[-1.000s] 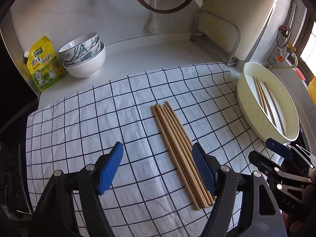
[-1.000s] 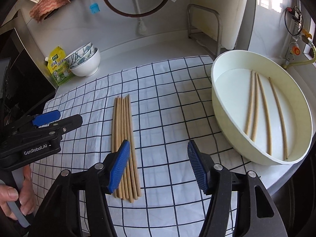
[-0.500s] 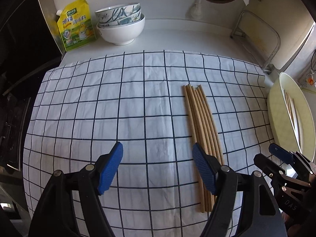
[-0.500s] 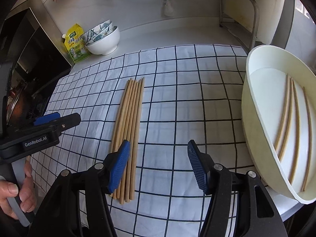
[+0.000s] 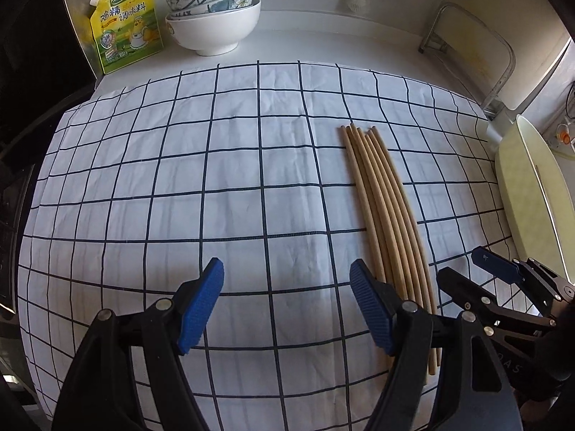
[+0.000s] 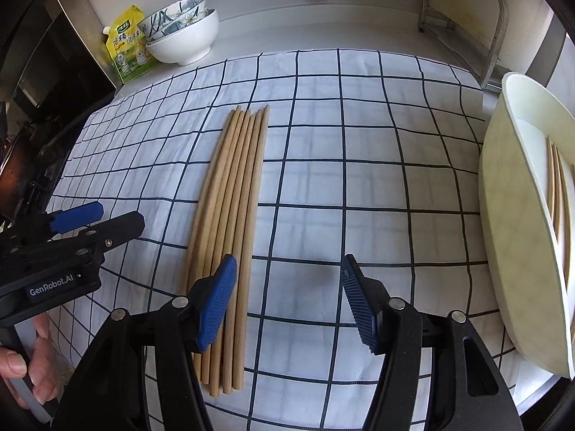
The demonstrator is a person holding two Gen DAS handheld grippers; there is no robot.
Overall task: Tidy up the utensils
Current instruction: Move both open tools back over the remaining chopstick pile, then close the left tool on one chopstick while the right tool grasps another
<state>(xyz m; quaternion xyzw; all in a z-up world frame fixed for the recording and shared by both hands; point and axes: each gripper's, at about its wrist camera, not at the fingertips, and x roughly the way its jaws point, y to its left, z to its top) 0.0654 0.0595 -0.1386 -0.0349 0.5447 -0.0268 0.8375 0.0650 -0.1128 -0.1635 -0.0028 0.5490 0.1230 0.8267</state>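
Right gripper [image 6: 287, 301] beside chopstick-holding basin [image 6: 503, 237]

Both views were taken from fisheye cameras mounted on the hand-held grippers, each looking steeply down along its own blue-padded fingers at close range onto the checked cloth [image 5: 230, 186]. The left wrist view was set to the left of the bundle of chopsticks [image 5: 388, 215], the right wrist view to their right. The cloth, the chopsticks, the stacked bowls [image 6: 183, 32] and the white basin [image 6: 510, 251] were shared, and each gripper was caught at the other view's edge.
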